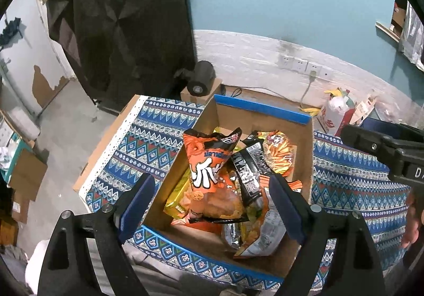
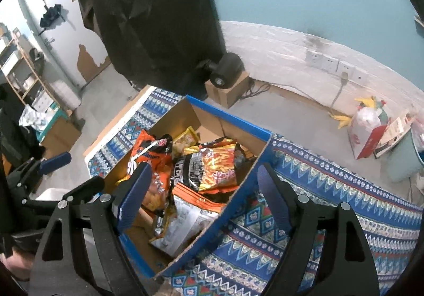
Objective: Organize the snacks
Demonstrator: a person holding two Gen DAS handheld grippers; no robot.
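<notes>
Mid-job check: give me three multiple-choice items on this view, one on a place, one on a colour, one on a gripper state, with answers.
1. Where are the snack bags?
A. In the box
B. Spread on the cloth
C. On the floor

2. What colour is the box's rim?
A. Red
B. Blue
C. Green

3. How does the left gripper stand?
A. Shut on a bag
B. Shut on nothing
C. Open, holding nothing

Answers:
1 A: the snack bags lie piled inside the box.
2 B: blue edging runs along the box's top.
3 C: the left gripper has its pads wide apart above the bags, touching none.
</notes>
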